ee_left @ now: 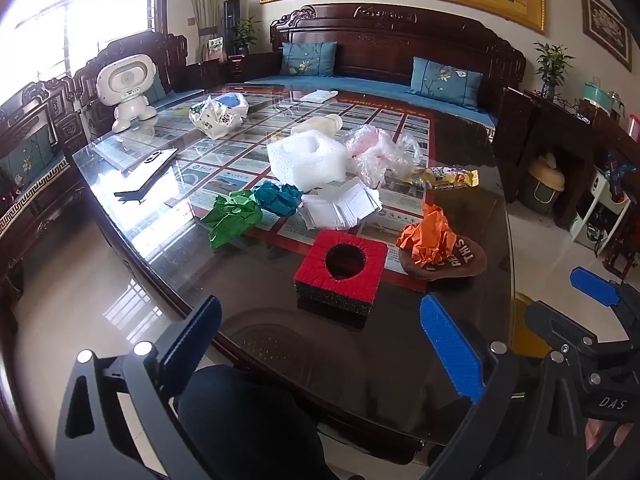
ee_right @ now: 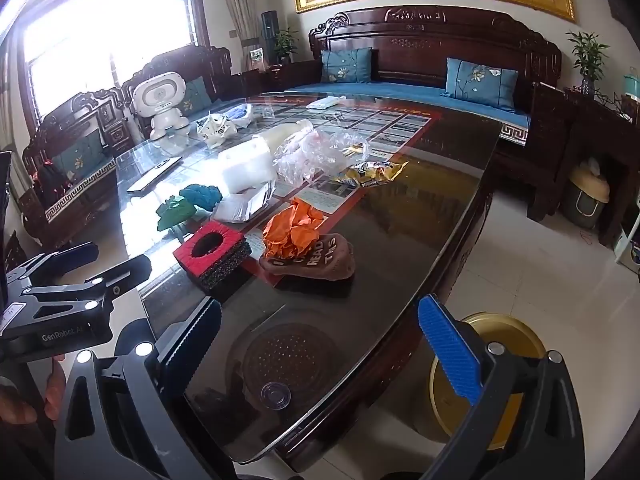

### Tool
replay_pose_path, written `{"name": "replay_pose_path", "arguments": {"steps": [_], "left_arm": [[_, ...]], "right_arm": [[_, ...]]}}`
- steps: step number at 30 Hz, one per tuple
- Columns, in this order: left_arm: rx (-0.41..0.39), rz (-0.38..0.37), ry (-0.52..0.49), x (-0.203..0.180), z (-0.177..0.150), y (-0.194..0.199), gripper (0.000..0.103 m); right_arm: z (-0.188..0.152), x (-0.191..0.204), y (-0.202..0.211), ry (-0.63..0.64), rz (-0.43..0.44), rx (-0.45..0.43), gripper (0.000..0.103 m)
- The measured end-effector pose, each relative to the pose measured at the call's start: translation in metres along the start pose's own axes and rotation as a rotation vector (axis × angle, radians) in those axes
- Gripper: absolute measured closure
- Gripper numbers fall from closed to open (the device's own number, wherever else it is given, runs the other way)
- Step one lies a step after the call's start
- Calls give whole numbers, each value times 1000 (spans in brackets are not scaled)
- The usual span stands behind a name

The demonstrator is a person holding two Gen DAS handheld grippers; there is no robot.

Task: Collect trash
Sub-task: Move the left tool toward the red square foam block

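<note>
Trash lies on the glass-topped table (ee_left: 460,208): crumpled orange paper (ee_left: 430,236) (ee_right: 294,226), green paper (ee_left: 232,218), teal paper (ee_left: 278,198), a stack of white sheets (ee_left: 340,208), white foam (ee_left: 306,158), a clear plastic bag (ee_left: 380,152) and a yellow snack wrapper (ee_left: 444,178) (ee_right: 372,174). A red-topped black foam block (ee_left: 340,270) (ee_right: 214,254) with a round hole lies nearest. My left gripper (ee_left: 322,348) (ee_right: 104,262) hovers open over the table's near edge, nothing between its fingers. My right gripper (ee_right: 322,340) (ee_left: 568,312) is open and empty beside it.
A round gold-rimmed bin (ee_right: 508,344) stands on the floor by the table's near right corner. A brown lettered cloth (ee_right: 312,260) lies under the orange paper. Farther back are a white robot toy (ee_left: 126,88), a phone (ee_left: 156,160) and a white bag (ee_left: 218,114). Wooden sofas surround the table.
</note>
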State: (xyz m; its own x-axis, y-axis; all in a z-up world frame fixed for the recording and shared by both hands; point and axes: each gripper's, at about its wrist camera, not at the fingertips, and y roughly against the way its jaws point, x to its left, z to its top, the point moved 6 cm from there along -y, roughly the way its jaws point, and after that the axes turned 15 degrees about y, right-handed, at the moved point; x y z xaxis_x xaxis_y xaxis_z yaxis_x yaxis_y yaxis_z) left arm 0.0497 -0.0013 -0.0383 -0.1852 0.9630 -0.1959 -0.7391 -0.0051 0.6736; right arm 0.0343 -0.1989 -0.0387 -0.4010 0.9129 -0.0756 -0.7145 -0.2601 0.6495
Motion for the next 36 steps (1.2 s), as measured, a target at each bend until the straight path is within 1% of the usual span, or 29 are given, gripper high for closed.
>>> {"name": "replay_pose_path", "arguments": {"steps": [5,9,15,23,31,36], "left_arm": [[6,-1,-7,-1,-1,-6,4],[28,3,-2,-2,-4,-16,4],[45,-1,-4,-5,-3,-30,4],[70,-14,-31,-13,-4,-60,4],[85,14,-59,-10,-3,-85,4],[81,10,-76,-11,-2,-94,4]], "right_arm": [[0,-1,-1,1,-1,-2,8],[-1,-4,-3,-2,-12,-3,8],[-1,-7,-9,-7,-7,10,8],[1,-13,-13,-12,-9,11,8],[1,-16,-25,-26,2,33,8],[1,-14,-31,-19,12,46,8]]}}
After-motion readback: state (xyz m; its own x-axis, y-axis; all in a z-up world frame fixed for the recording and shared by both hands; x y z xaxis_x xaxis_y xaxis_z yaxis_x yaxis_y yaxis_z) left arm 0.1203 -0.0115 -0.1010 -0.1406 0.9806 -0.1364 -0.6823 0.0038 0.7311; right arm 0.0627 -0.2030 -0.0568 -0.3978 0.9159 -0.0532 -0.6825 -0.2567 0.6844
